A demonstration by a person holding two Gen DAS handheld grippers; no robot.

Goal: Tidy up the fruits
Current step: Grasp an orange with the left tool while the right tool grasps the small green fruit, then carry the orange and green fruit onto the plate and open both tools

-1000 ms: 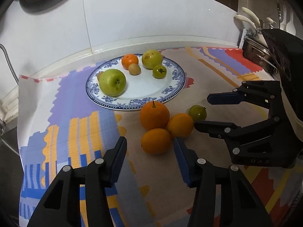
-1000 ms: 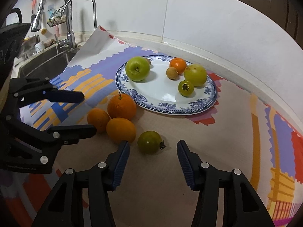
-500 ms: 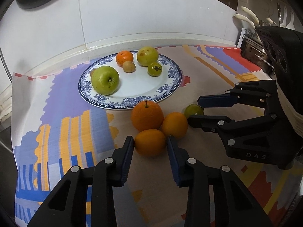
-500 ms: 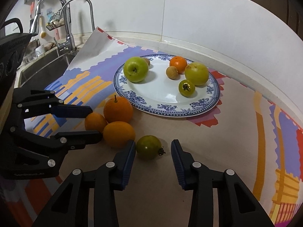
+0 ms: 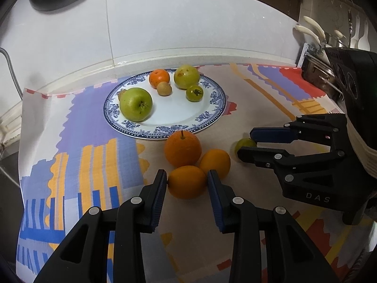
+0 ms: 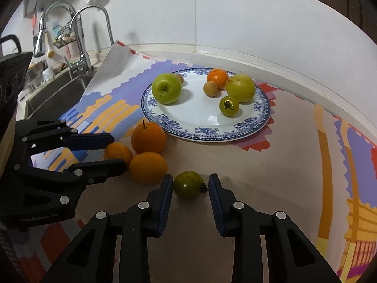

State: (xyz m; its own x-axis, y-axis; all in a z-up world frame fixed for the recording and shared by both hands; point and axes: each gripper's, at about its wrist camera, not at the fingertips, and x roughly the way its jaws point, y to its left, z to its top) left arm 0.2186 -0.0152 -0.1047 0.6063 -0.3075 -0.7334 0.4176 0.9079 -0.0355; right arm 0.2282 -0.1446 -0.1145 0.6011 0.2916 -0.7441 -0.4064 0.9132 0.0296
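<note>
Since a second ago both grippers have drawn their jaws in around fruit that then lay loose between wide-spread fingers. The left gripper [image 5: 187, 181], angled steeply down at the bottom centre of its own view, now has its blue pads pressed on either side of the nearest orange [image 5: 186, 182], gripping it on the patterned cloth [image 5: 94, 155]. The right gripper [image 6: 190, 185], tilted down the same way at the bottom centre of its view, has closed on the small green tomato [image 6: 188, 184]: the left pad touches it, the right pad meets its stem end. Just above the held orange sit a stemmed orange [image 5: 182, 149] and a smaller orange [image 5: 215, 161], all three touching. Further up, in the middle of the frame, a blue-rimmed plate [image 5: 212, 115] carries a green apple [image 5: 136, 104], a tangerine [image 5: 159, 78], a small brown fruit [image 5: 164, 88], a yellow-green fruit [image 5: 186, 76] and another small green tomato [image 5: 194, 93]. A sink [image 6: 54, 94] and tap fill the upper left of the right view
</note>
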